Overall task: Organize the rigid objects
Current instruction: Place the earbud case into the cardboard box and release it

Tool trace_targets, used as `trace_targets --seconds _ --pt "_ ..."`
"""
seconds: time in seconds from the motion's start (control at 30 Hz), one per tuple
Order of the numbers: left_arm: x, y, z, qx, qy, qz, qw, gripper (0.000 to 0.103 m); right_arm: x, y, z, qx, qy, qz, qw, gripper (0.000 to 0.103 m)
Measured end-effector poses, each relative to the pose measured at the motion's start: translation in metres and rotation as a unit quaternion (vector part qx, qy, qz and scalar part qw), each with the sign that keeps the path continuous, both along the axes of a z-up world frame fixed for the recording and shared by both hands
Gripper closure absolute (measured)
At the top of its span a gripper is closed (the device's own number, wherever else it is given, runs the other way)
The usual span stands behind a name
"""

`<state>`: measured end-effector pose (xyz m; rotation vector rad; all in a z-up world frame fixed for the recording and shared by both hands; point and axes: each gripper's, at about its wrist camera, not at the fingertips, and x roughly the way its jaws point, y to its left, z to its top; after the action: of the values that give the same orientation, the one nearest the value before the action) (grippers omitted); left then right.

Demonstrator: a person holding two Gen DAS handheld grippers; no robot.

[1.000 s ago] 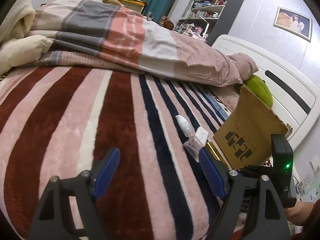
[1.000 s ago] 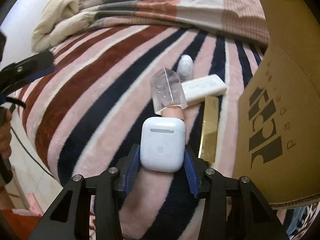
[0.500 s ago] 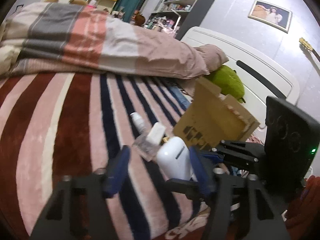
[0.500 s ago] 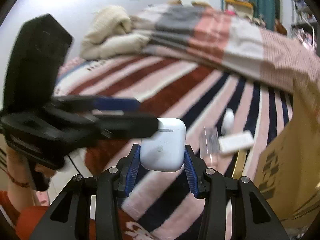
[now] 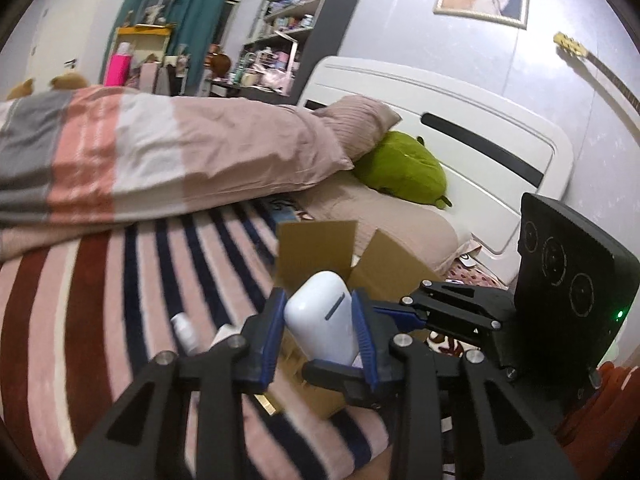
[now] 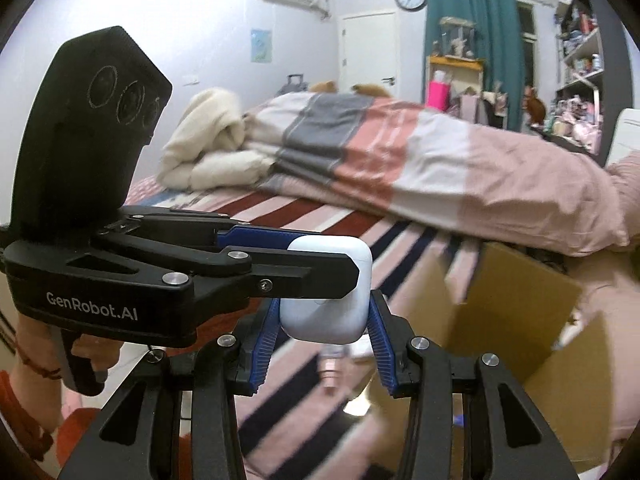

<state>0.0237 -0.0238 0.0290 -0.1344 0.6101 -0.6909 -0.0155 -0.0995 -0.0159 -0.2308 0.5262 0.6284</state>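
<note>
I am holding the white earbud case (image 5: 322, 314) in mid-air above the striped blanket (image 5: 100, 300) on the bed, and both tools are gripping it at once. My left tool (image 5: 320, 322) is pinching the case between its blue pads, one pad pressing on each flat side, with the case's thin dark hinge line facing the left wrist camera. My right tool (image 6: 324, 322) is clamping the lower part of the same case from its own side, its blue pads pressing on the case's left and right edges in the right wrist view. From that camera I am seeing the left tool's black fingers (image 6: 280, 270) coming in from the left and crossing over the upper half of the case.

Below and beyond the case an open cardboard box (image 5: 320, 248) is sitting on the blanket with its flaps standing up. A small white bottle (image 5: 186, 330) is lying on the blanket to the left of the box in the left wrist view. A green plush toy (image 5: 404, 174) is lying by the white headboard (image 5: 480, 128), beside a folded striped duvet (image 5: 140, 160). A hand (image 6: 36, 344) is gripping the left tool's handle at the lower left of the right wrist view.
</note>
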Motion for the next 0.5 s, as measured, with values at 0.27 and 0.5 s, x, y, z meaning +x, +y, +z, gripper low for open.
trace_targets --seconds 0.27,0.5 --pt "0.053 -0.069 -0.006 0.034 0.058 -0.044 0.9967 0.073 0.036 -0.063 0.009 -0.022 0.029 -0.052 0.998 0.064" --pt "0.072 -0.092 -0.021 0.054 0.103 -0.047 0.9921 0.062 0.061 -0.091 -0.004 -0.05 0.104 -0.066 0.991 0.063"
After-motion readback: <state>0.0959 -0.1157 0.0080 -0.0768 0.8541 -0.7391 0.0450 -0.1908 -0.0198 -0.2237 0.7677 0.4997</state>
